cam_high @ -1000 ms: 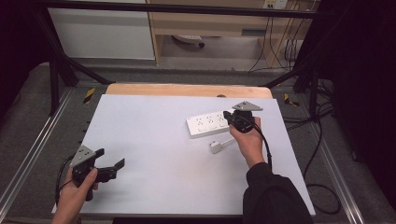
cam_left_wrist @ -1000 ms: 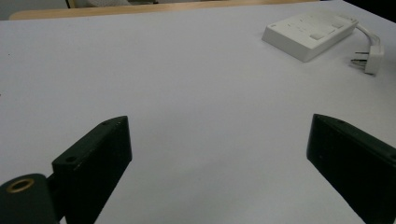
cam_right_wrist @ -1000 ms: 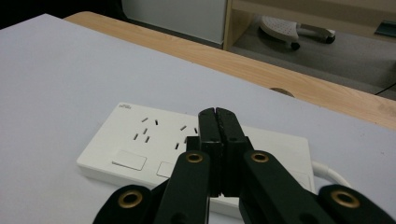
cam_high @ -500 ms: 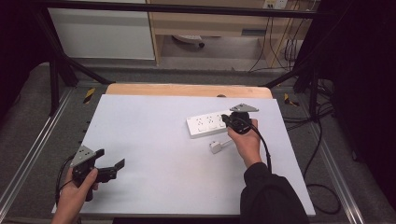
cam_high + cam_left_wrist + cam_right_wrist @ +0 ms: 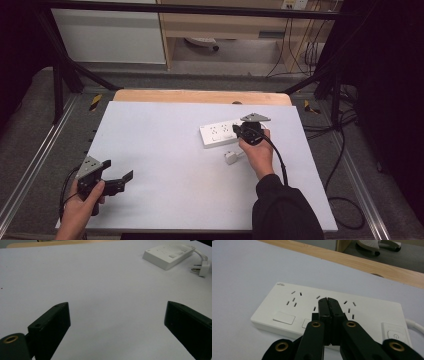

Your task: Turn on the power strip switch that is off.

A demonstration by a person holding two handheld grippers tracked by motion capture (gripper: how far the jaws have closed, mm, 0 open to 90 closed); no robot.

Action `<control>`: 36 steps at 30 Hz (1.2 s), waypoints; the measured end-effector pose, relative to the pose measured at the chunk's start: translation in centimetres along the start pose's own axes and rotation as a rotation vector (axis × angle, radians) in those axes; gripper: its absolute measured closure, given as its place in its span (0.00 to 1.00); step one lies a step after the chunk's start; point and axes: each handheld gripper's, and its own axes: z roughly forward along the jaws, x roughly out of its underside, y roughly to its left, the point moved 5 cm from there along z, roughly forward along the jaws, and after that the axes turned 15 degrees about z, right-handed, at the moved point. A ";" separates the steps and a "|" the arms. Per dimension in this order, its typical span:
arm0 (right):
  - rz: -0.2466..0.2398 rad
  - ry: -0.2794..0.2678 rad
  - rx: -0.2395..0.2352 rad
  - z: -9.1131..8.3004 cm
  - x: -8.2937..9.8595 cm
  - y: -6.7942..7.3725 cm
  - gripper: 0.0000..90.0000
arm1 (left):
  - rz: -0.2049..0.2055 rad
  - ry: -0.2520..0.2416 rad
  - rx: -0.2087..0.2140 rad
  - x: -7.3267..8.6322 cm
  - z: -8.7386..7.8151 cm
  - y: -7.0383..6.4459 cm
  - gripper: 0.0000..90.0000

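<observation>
Little has shifted: the right gripper [image 5: 327, 300] still hovers, jaws clenched empty, over the white power strip [image 5: 287, 312] mid-table, perhaps to press a switch; the left gripper [image 5: 117, 182] waits near the front edge, jaws released.

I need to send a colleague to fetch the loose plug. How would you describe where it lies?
On the white table, look right of centre for the white power strip. The plug lies just nearer the person, beside the right hand: small, white, with metal prongs.
</observation>
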 end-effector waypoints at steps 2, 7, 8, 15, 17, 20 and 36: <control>0.001 0.007 0.001 0.2 0.2 0.1 1.00 | 0.001 0.001 0.002 0.0 0.0 0.0 0.07; 0.008 0.016 0.003 0.6 0.7 0.2 1.00 | 0.004 0.002 0.006 0.0 0.1 -0.1 0.07; 0.005 0.018 0.003 0.7 0.8 0.2 1.00 | 0.004 0.002 0.007 0.0 0.1 -0.1 0.08; 0.006 0.023 0.001 1.3 1.2 0.5 1.00 | 0.000 0.001 0.007 0.0 0.0 -0.1 0.08; 0.011 0.011 -0.006 1.2 1.2 0.7 1.00 | 0.000 0.000 0.008 0.0 0.0 -0.1 0.08; 0.013 -0.004 -0.003 1.4 1.2 0.9 1.00 | 0.001 0.002 0.011 0.0 0.1 -0.1 0.08; 0.028 -0.011 0.020 2.2 2.0 0.7 1.00 | 0.000 0.006 0.015 0.1 0.1 -0.2 0.08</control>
